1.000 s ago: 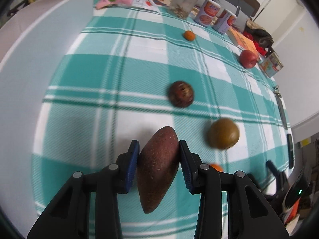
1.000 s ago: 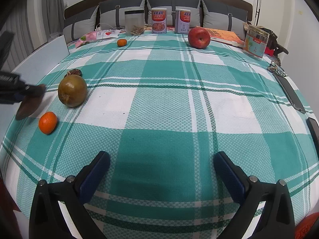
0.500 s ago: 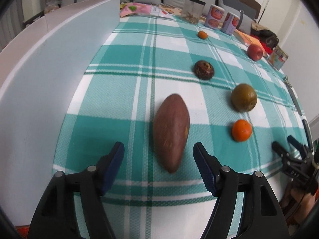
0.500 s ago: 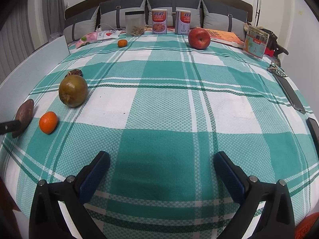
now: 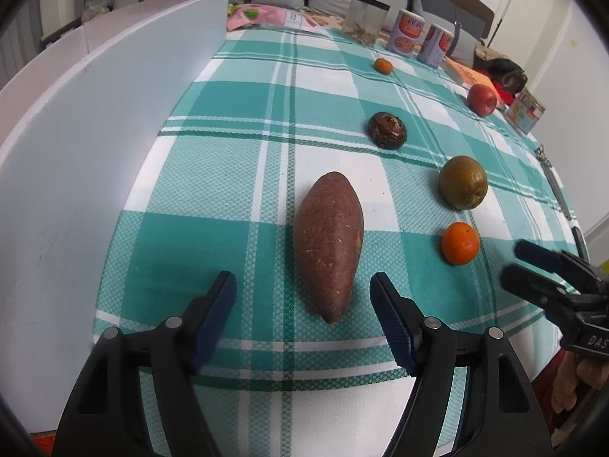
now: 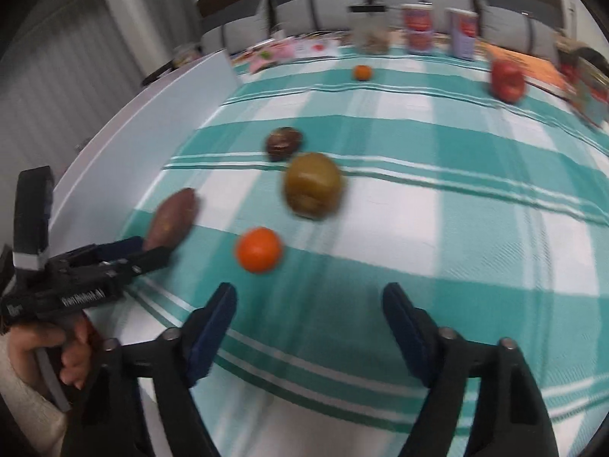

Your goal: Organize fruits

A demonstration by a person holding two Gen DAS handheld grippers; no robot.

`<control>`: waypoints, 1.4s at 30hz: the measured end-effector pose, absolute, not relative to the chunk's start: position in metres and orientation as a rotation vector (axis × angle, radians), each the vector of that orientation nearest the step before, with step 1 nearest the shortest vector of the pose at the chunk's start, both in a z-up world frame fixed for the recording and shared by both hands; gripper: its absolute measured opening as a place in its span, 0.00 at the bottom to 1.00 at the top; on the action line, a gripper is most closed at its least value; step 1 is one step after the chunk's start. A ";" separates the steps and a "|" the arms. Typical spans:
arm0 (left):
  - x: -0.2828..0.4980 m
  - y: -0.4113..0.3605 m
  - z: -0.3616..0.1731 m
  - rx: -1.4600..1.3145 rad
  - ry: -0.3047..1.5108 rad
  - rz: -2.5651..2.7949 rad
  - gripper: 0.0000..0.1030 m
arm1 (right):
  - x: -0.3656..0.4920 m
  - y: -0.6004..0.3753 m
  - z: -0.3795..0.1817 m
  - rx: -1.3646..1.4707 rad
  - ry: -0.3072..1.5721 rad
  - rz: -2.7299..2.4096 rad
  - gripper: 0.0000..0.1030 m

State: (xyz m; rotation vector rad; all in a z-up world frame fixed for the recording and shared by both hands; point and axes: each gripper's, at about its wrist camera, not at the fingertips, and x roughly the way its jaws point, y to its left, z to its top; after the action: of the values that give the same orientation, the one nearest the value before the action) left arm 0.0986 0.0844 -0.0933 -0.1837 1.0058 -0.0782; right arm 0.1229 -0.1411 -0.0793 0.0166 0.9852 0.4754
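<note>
Now, through the left wrist view, we see the left tool [image 5: 302, 306] spread apart, the sweet potato [image 5: 328, 243] lying free, lengthwise between its jaws. From the right wrist, our right tool [image 6: 308, 321], apart after closing partway, faces the nearer mandarin [image 6: 259, 249] ahead.

Even bright light, right view motion-blurred
</note>
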 end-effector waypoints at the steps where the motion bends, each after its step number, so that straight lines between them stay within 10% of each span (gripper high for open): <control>1: 0.098 0.085 -0.092 -0.186 1.003 -0.079 0.73 | 0.127 -0.130 -0.079 0.006 0.987 0.496 0.66; 8: 0.092 0.088 -0.092 -0.188 0.995 -0.083 0.73 | 0.142 -0.089 -0.100 -0.156 1.003 0.509 0.31; 22: 0.097 0.081 -0.094 -0.193 0.998 -0.109 0.73 | 0.141 -0.216 -0.082 -0.097 0.975 0.327 0.31; 26: 0.096 0.077 -0.094 -0.169 1.001 -0.118 0.73 | 0.134 -0.230 -0.099 -0.096 0.984 0.304 0.36; 31: 0.095 0.083 -0.095 -0.194 1.006 -0.131 0.73 | 0.115 -0.233 -0.100 -0.068 0.963 0.308 0.80; 42: 0.119 0.068 -0.088 -0.104 1.039 -0.184 0.72 | 0.119 -0.239 -0.095 -0.009 0.989 0.321 0.77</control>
State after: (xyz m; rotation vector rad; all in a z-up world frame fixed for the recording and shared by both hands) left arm 0.1194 0.0684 -0.0881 -0.1043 1.0387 -0.1843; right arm 0.1191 -0.2390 -0.0951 -0.0086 0.9888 0.3211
